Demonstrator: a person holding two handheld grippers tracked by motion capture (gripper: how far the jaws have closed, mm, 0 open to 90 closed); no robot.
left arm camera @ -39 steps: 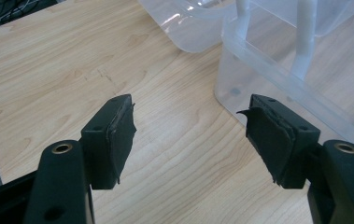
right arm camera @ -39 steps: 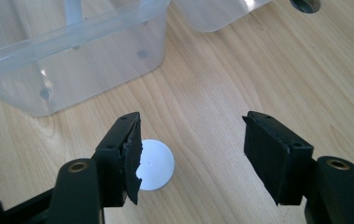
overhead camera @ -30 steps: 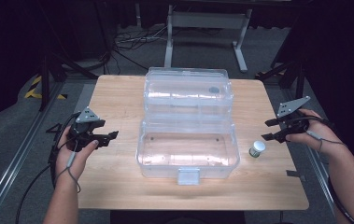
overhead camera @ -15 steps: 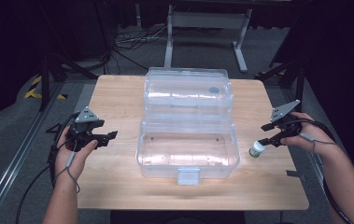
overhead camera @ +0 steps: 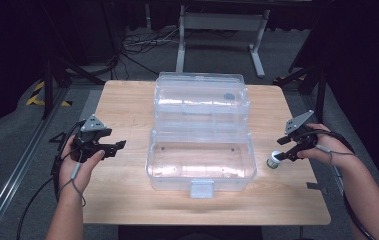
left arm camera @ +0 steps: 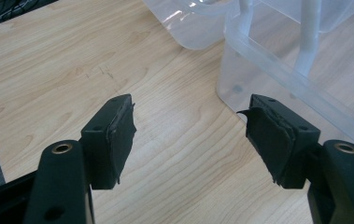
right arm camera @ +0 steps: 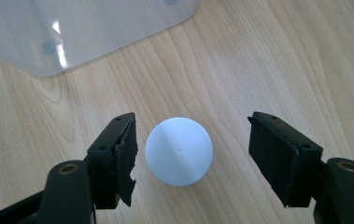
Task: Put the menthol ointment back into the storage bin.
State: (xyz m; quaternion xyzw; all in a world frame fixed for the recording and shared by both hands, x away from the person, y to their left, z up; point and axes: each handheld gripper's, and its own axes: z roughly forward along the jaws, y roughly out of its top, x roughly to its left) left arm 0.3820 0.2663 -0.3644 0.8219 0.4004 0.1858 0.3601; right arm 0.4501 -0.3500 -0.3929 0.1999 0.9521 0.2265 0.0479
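Since a second ago the right gripper [overhead camera: 280, 155] has come down and in toward the small bottle [overhead camera: 275, 160], which earlier stood on its own a little way off from it, while the left gripper [overhead camera: 111, 146] has kept its place at the other side of the table [overhead camera: 127, 200]. Over that time the right jaws have been opening, and they now stand wide apart with the bottle between them. In the right gripper view the bottle's round white cap [right arm camera: 179, 150] sits in the gap, nearer the left pad than the right, with bare wood showing on both sides, so neither pad presses on it and nothing is held. The bottle stands upright on the wooden table, just beside the right end of the clear plastic box [overhead camera: 202, 165], close to its front corner but not touching it. That box lies in the middle of the table with its lid [overhead camera: 202, 97] thrown open toward the far edge and a white latch [overhead camera: 201, 188] at its front. The left gripper rests in the person's left hand [overhead camera: 77, 165] near the table's left edge, its jaws also spread wide over bare wood and holding nothing; in the left gripper view a corner of the box [left arm camera: 277, 70] lies beyond the right jaw.
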